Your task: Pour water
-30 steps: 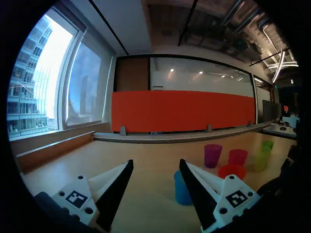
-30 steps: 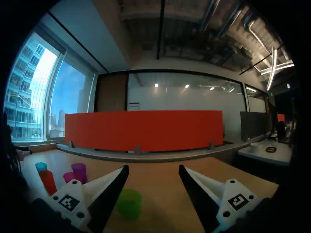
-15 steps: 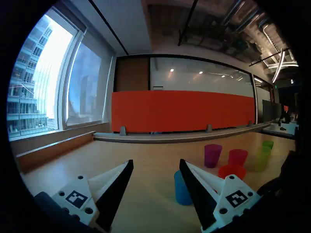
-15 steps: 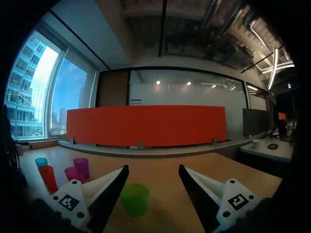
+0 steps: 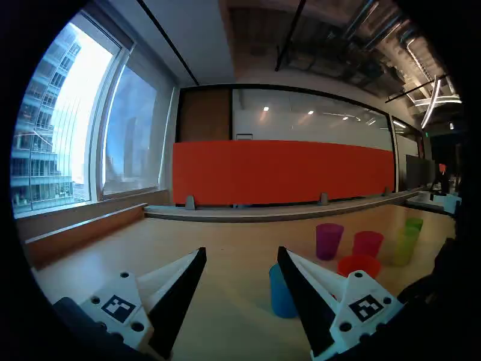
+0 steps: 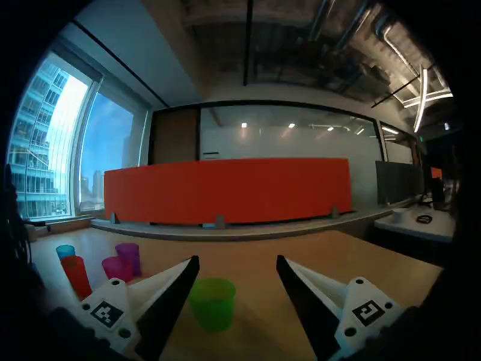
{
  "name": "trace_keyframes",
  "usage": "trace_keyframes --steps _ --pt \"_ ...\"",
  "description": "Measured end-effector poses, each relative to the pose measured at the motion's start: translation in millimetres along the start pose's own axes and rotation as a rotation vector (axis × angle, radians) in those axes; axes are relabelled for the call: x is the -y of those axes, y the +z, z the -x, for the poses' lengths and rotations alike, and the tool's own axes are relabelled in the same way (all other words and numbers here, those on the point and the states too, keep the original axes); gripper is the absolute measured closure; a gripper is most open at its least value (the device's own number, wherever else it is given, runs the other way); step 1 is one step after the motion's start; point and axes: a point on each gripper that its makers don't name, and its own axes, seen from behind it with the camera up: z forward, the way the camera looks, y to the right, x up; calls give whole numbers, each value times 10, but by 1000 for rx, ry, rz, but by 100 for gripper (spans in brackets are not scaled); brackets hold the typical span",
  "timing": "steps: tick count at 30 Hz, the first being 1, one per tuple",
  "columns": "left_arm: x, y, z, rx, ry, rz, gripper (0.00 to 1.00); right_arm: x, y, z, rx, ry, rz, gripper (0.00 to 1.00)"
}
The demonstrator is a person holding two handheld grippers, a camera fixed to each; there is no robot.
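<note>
- One green cup (image 6: pixel 211 302) stands upright on the table (image 6: pixel 300 253), low in the right gripper view, between the fingers of the right gripper (image 6: pixel 237 260), which are spread wide and hold nothing.
- A blue cup (image 5: pixel 280 293) stands bottom centre in the left gripper view, partly behind one finger of the left gripper (image 5: pixel 242 249), equally spread and level.
- A purple cup (image 5: pixel 329 240) stands farther right.

translucent plastic green cup (image 6: pixel 211 303), smooth wooden table (image 6: pixel 337 265)
</note>
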Motion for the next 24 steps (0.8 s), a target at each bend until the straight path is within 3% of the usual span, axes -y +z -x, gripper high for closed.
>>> trace_keyframes --steps 24 --pt "-1 -2 2 0 0 0 13 4 45 140 45 -36 24 1"
